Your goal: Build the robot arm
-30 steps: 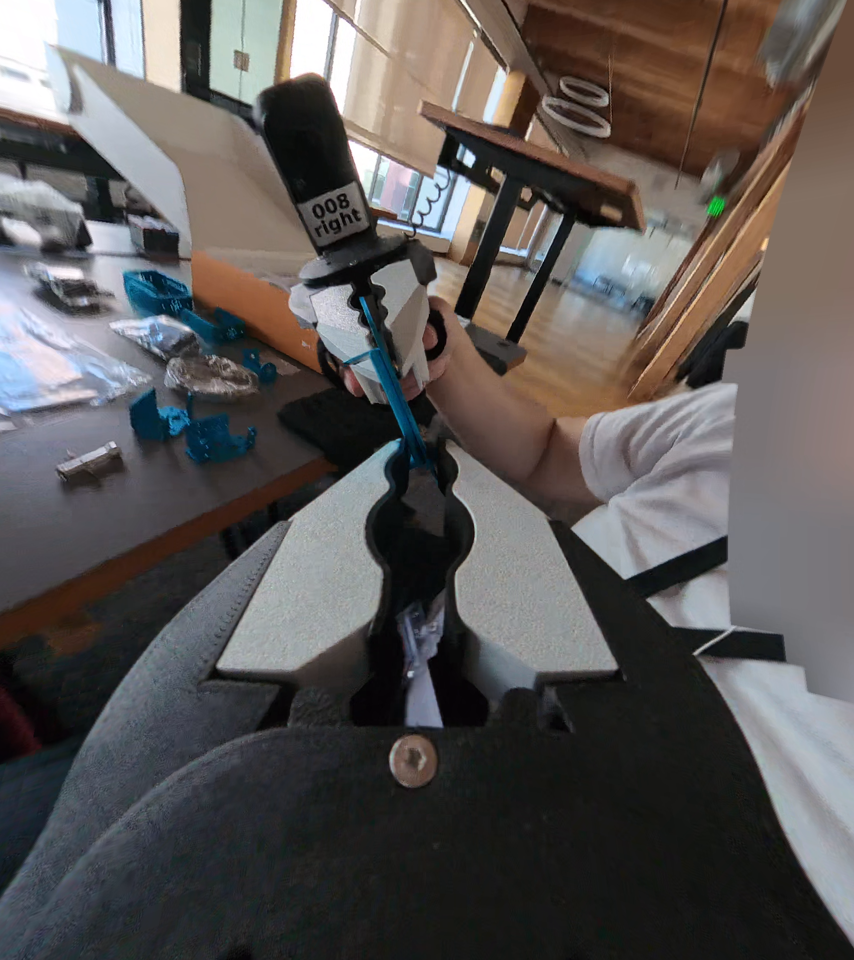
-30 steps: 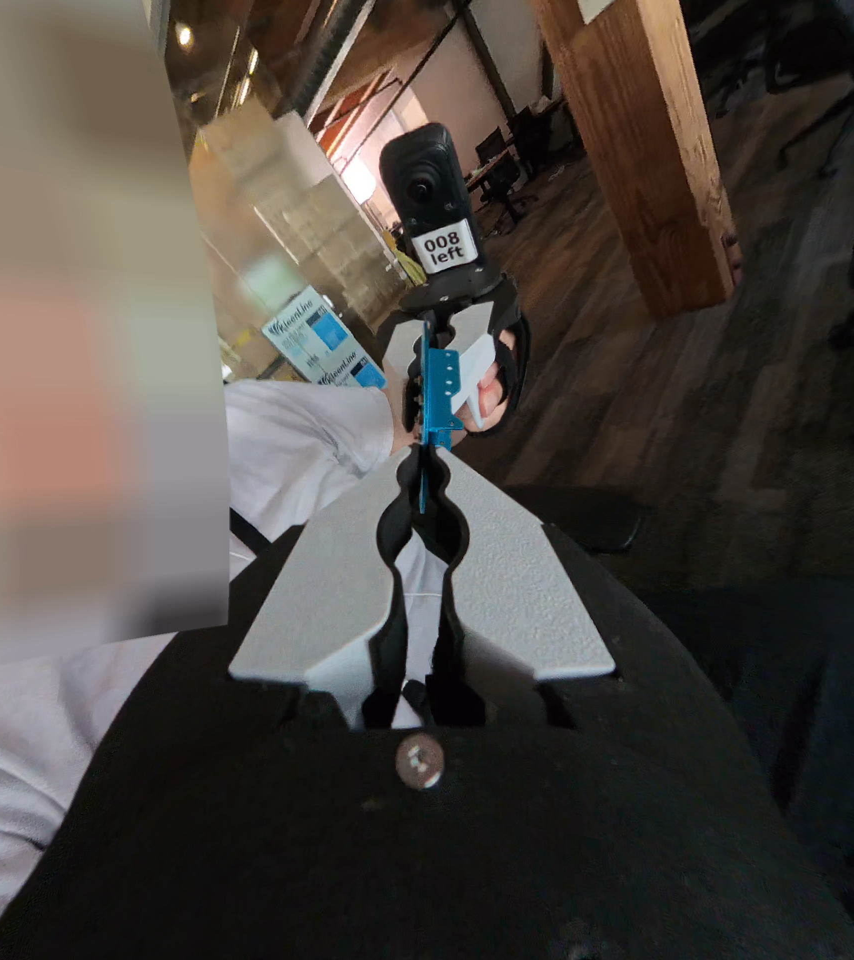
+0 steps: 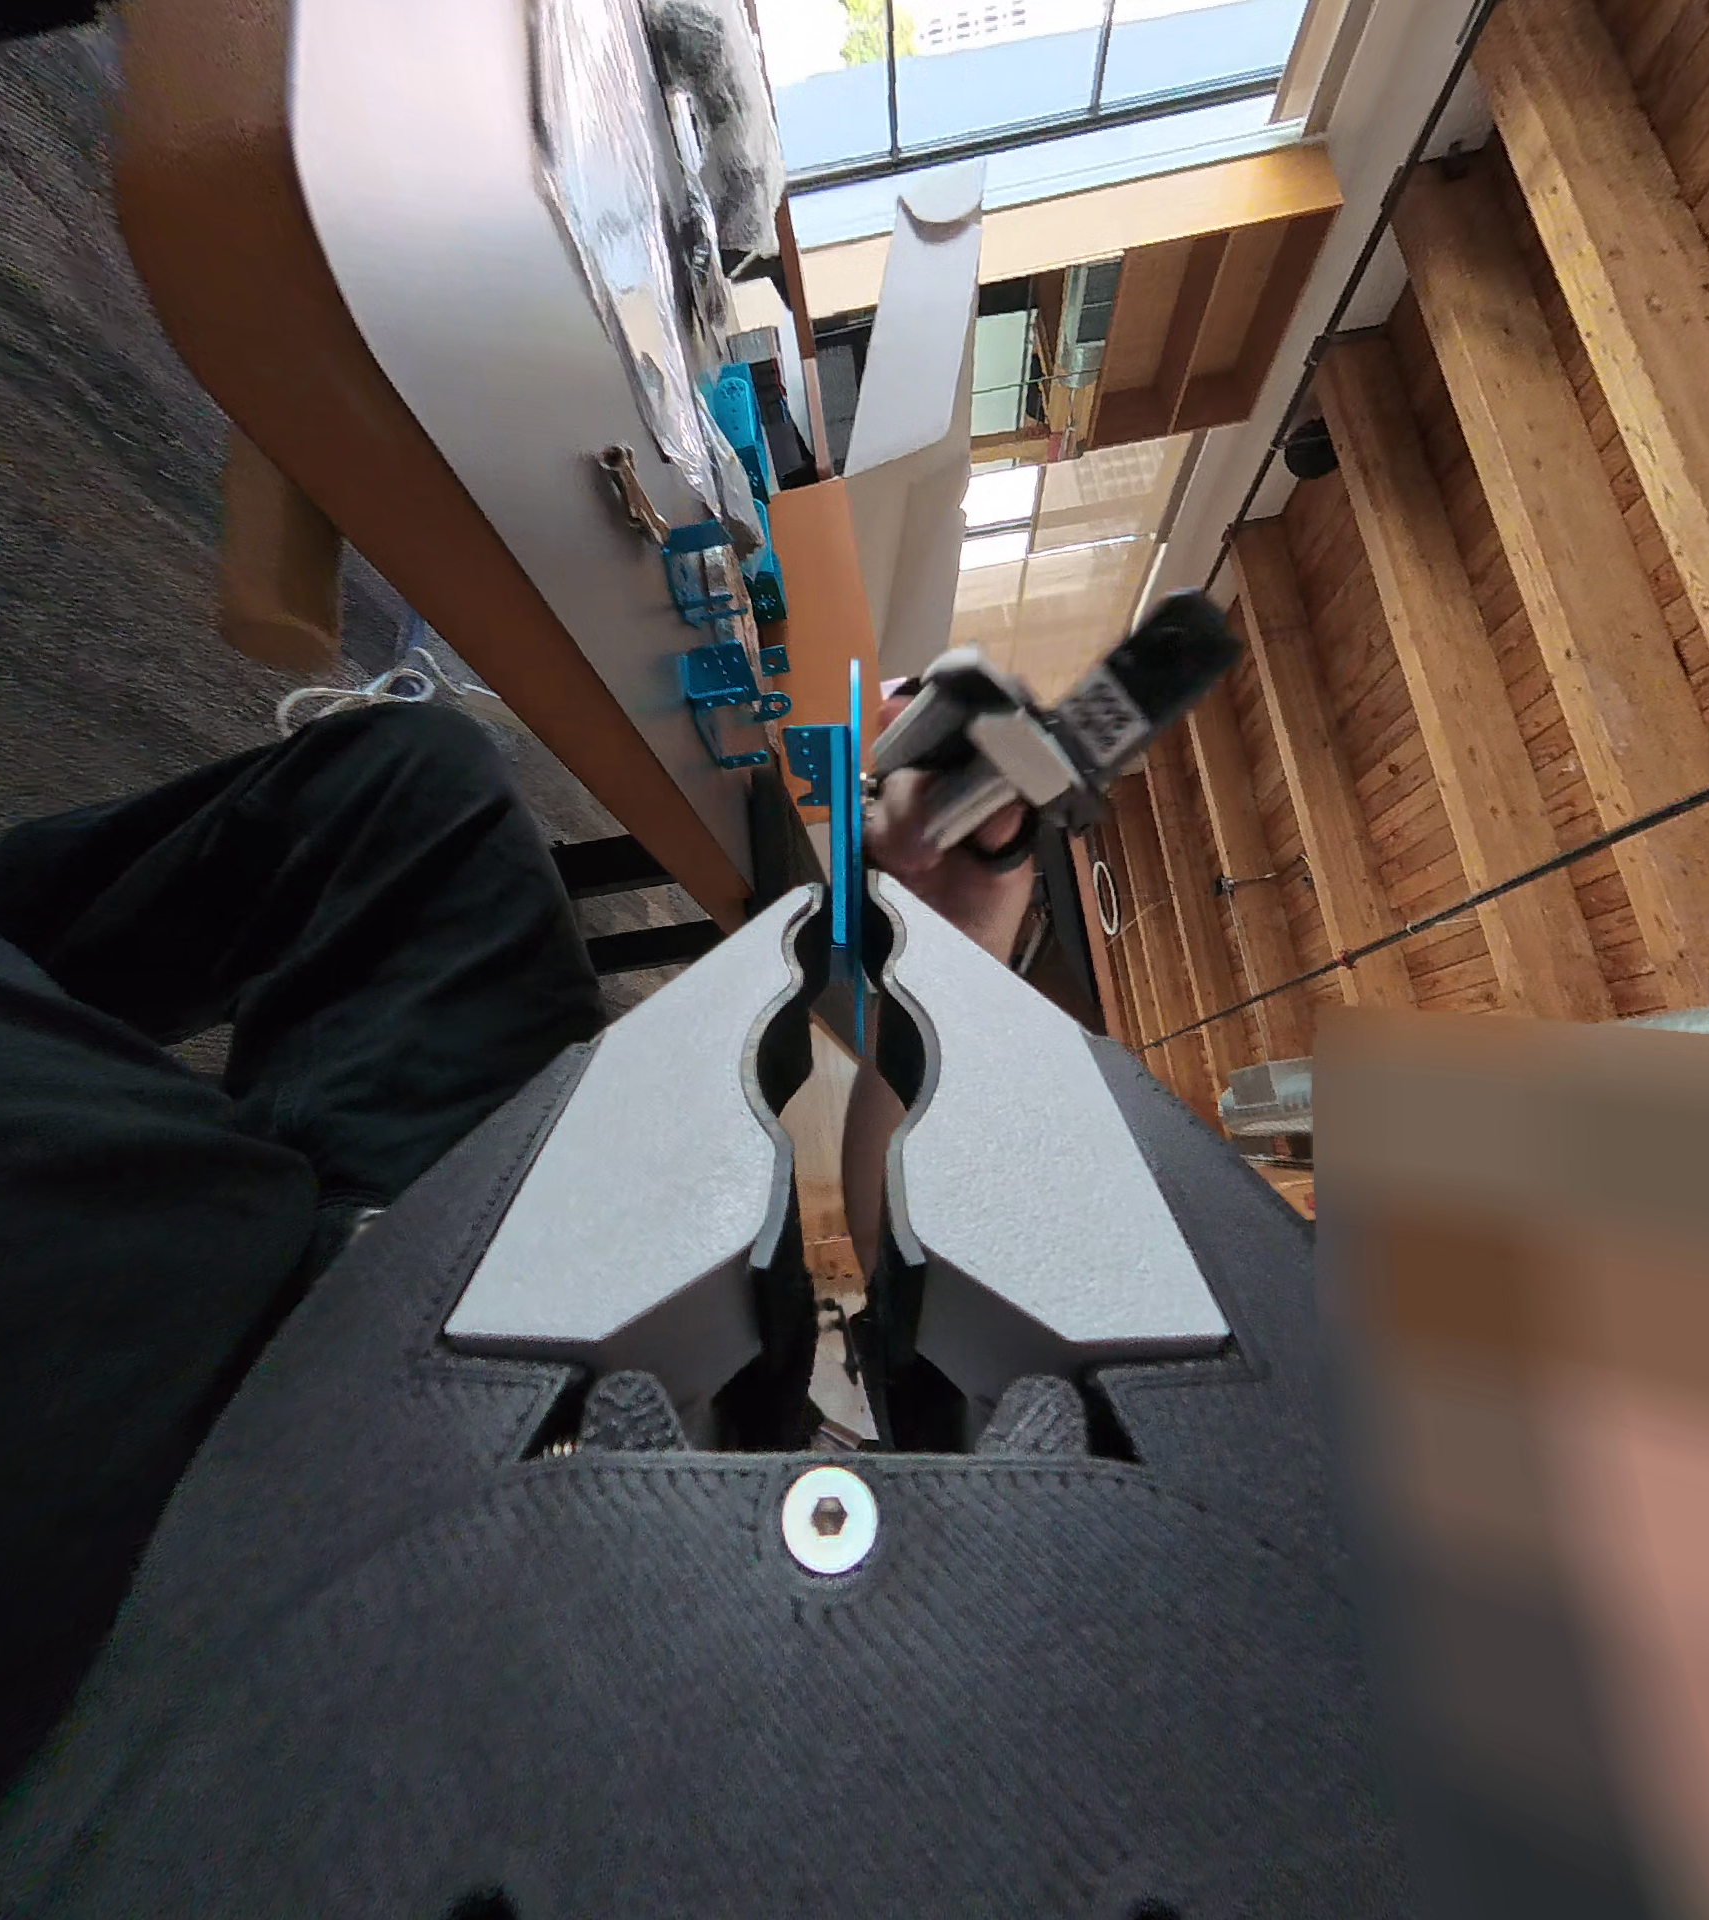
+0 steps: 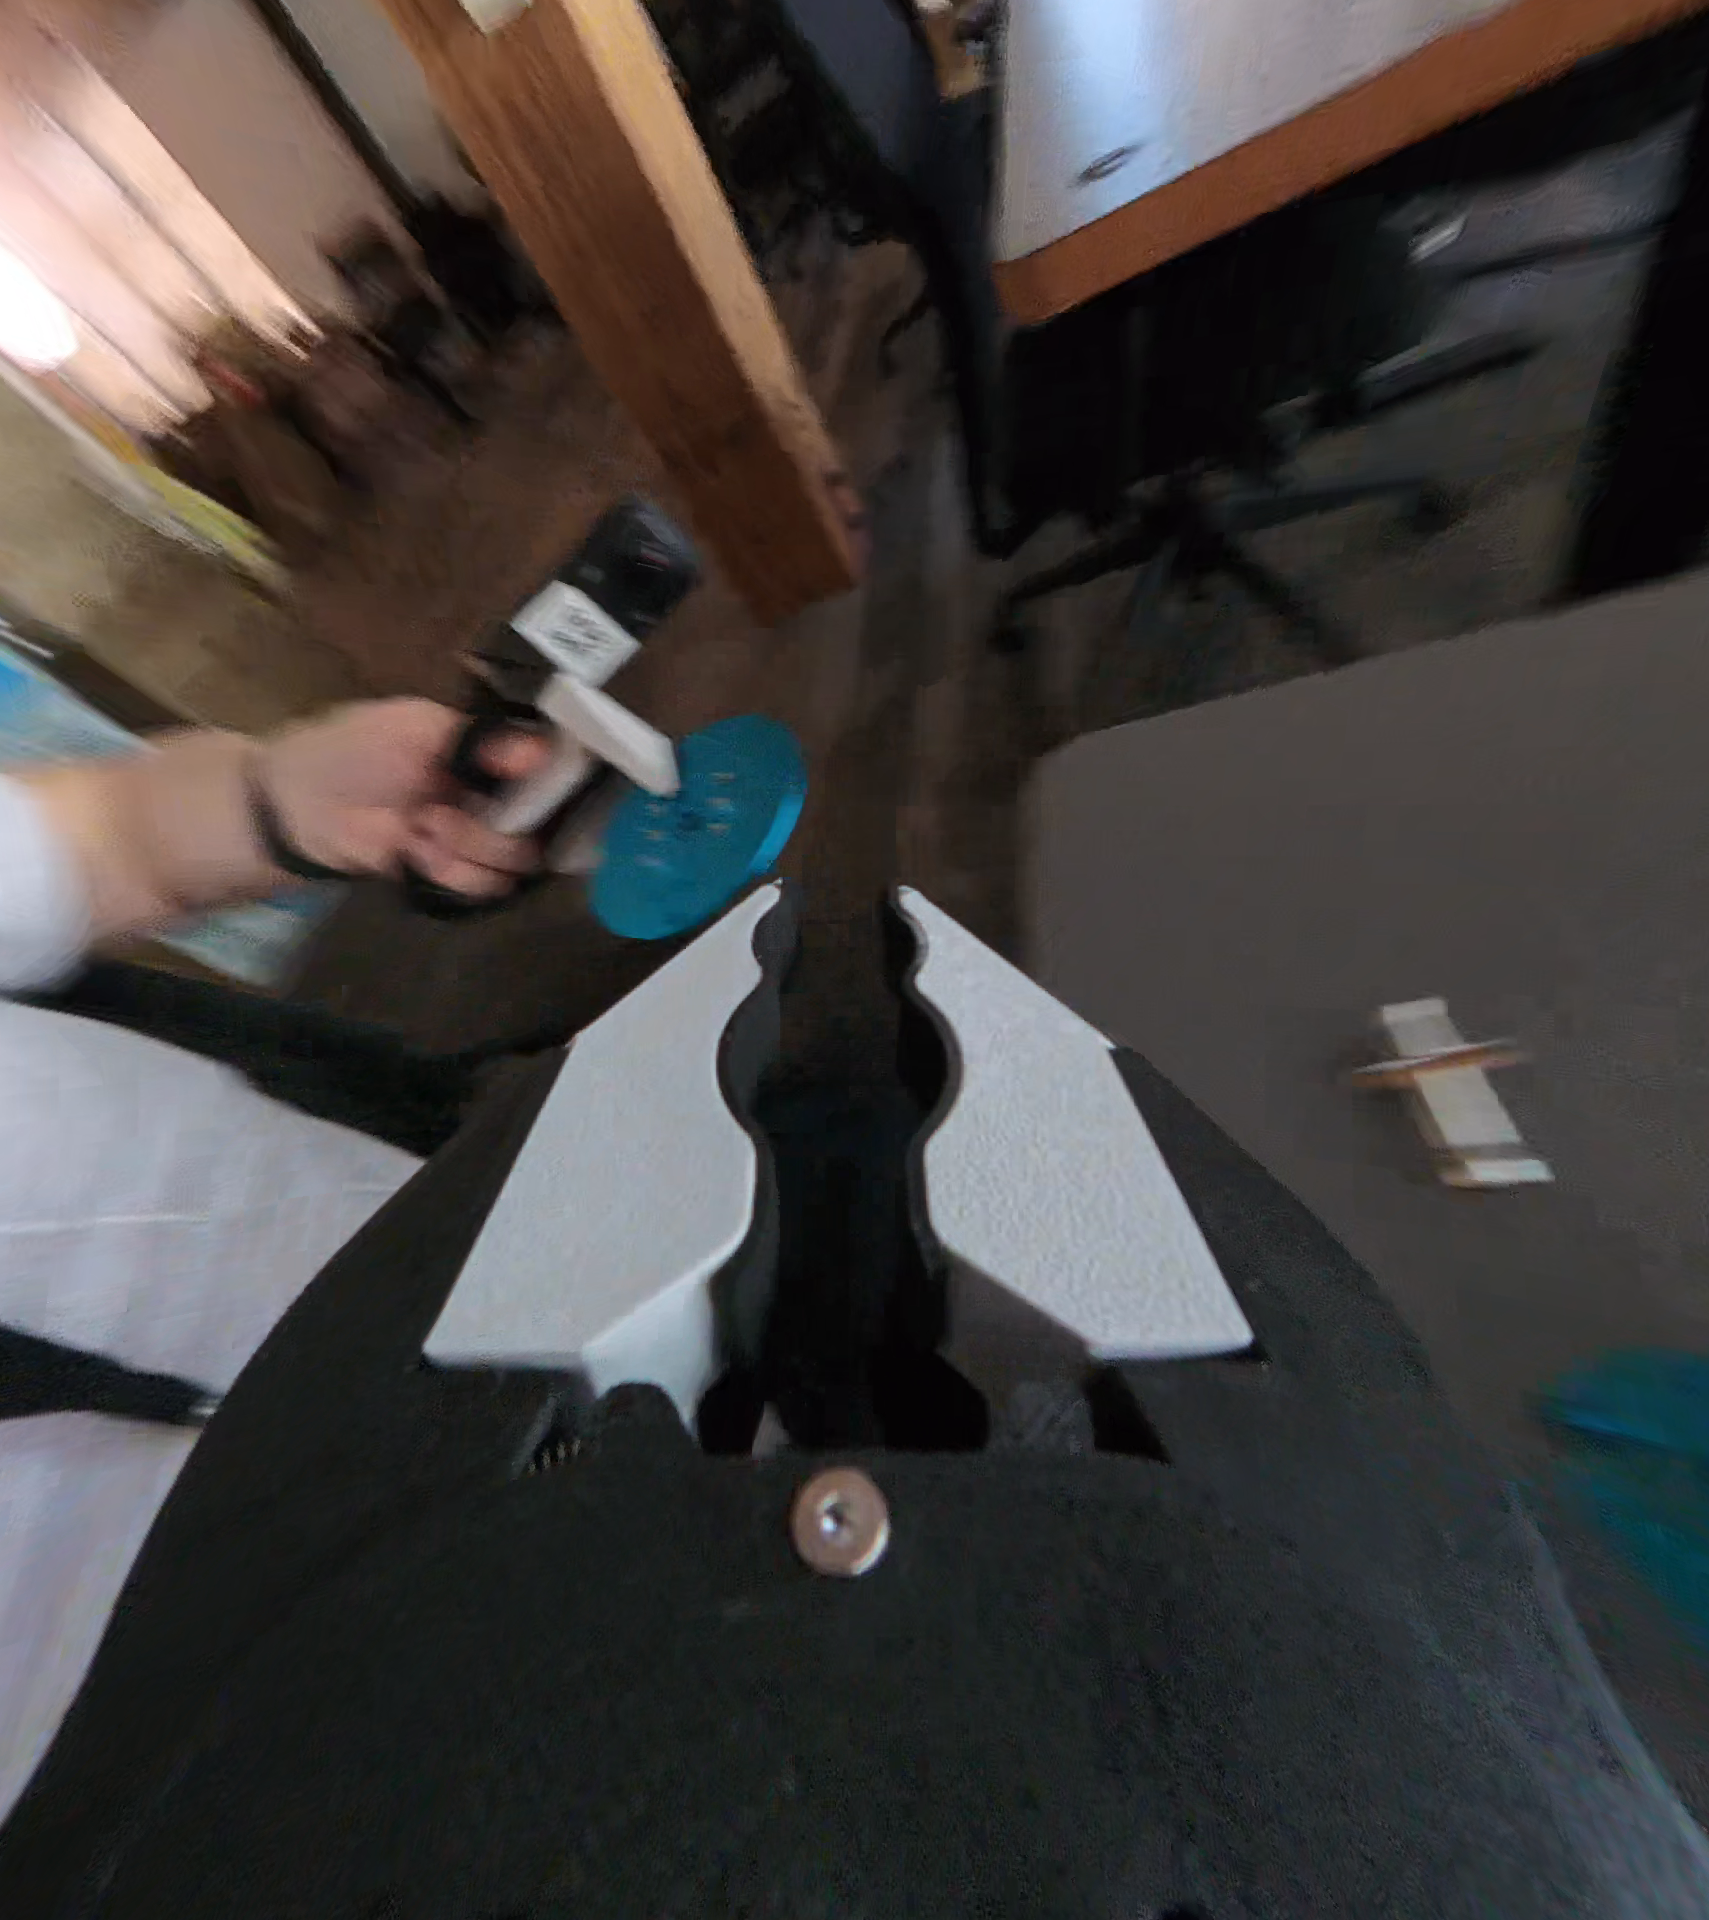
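Two claws were on the blue part a second ago; now only one is.

- Left claw [image 3: 845, 894]: pressed together on the blue disc [image 3: 852, 790], gripping it by the rim. In the left wrist view the disc is edge-on and runs straight out from the fingertips. The right wrist view shows its flat face with a pattern of small holes.
- A perforated blue bracket [image 3: 814, 764] sits against one face of the disc. Can't tell if it's fixed there.
- Right claw [image 4: 839, 904]: has let go and pulled back. Fingers are spread, with nothing between them, only floor visible through the gap. It now sits just beside the disc, no contact.
- Both views have rolled hard since the last frame. The left claw has rotated, so the desk [image 3: 393, 343] now runs down the left of its view. The right view is motion-blurred, so the claw is moving.
- Disc is in the air off the desk edge, carried by the left claw alone.

On the desk:
- loose blue brackets [image 3: 720, 675]
- a small metal part [image 4: 1432, 1091], near the right claw
- clear plastic bags [image 3: 621, 208]
- an open cardboard box [image 3: 819, 582]
- a blue blur [image 4: 1702, 1455] at the lower right of the right view, too smeared to identify
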Available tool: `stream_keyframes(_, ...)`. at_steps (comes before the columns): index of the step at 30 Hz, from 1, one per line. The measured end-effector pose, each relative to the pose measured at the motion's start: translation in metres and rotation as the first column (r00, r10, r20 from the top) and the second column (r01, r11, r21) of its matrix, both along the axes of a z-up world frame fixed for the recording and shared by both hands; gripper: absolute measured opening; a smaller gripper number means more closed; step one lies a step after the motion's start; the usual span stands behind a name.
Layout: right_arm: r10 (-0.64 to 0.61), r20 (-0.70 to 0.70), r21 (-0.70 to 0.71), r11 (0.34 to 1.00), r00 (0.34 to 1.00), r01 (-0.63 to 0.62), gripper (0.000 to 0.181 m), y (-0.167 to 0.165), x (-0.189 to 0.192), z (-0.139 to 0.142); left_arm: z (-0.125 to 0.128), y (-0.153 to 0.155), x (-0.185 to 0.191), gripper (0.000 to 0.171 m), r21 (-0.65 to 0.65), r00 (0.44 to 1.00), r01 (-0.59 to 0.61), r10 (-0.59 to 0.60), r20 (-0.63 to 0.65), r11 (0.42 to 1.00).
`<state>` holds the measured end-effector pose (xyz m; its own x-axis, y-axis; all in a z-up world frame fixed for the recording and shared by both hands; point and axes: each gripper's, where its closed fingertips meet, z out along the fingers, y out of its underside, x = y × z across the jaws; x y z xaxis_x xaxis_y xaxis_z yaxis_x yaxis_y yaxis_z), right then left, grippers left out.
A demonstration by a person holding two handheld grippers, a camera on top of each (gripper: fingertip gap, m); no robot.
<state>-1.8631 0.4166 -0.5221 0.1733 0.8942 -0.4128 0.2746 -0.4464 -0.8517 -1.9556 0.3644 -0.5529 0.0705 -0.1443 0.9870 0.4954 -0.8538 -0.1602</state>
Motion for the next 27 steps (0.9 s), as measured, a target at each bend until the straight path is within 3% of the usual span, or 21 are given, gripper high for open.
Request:
stream_keyframes(2, -0.093, 0.212, 0.3, 0.954, 0.973, 0.025, 0.016, 0.046, 0.02, 0.003, -0.006, 0.006, -0.004, 0.003, -0.007, 0.999, -0.007, 0.006, -0.034, 1.0)
stream_keyframes(3, -0.105, 0.306, 0.342, 0.94, 0.946, -0.006, 0.019, 0.066, 0.027, -0.002, -0.008, 0.008, -0.004, 0.003, -0.012, 0.999, -0.003, 0.003, -0.041, 1.0)
stream_keyframes(6, 0.112, 0.502, 0.152, 0.965, 0.858, -0.215, 0.021, 0.078, 0.03, -0.026, -0.012, 0.013, -0.002, 0.003, -0.022, 0.998, 0.01, -0.011, -0.057, 1.0)
stream_keyframes(9, 0.181, 0.658, 0.139, 0.925, 0.731, -0.354, 0.019, 0.093, 0.039, -0.053, -0.011, 0.012, -0.001, 0.003, -0.017, 0.998, 0.025, -0.026, -0.056, 1.0)
stream_keyframes(12, 0.354, 0.629, -0.108, 0.922, 0.692, -0.373, 0.019, 0.09, 0.038, -0.065, -0.011, 0.013, -0.002, 0.003, -0.014, 0.997, 0.039, -0.039, -0.061, 0.999)
stream_keyframes(14, 0.406, 0.608, -0.163, 0.905, 0.682, -0.394, 0.02, 0.097, 0.035, -0.069, -0.01, 0.012, -0.001, 0.003, -0.012, 0.996, 0.053, -0.053, -0.066, 0.999)
stream_keyframes(16, 0.421, 0.677, -0.142, 0.88, 0.604, -0.453, 0.024, 0.106, 0.042, -0.082, -0.009, 0.009, 0.001, 0.003, -0.005, 0.995, 0.069, -0.069, -0.077, 0.998)
stream_keyframes(19, 0.454, 0.703, -0.182, 0.859, 0.548, -0.479, 0.029, 0.108, 0.045, -0.096, -0.005, 0.005, 0.003, 0.003, 0.009, 0.993, 0.092, -0.091, -0.079, 0.996)
stream_keyframes(23, 0.483, 0.668, -0.191, 0.846, 0.566, -0.497, 0.029, 0.104, 0.04, -0.1, -0.003, 0.0, 0.006, 0.003, 0.013, 0.992, 0.111, -0.11, -0.065, 0.994)
stream_keyframes(27, 0.402, 0.712, -0.029, 0.836, 0.575, -0.548, 0.028, 0.099, 0.042, -0.102, -0.001, -0.004, 0.008, 0.003, 0.013, 0.99, 0.129, -0.129, -0.049, 0.992)
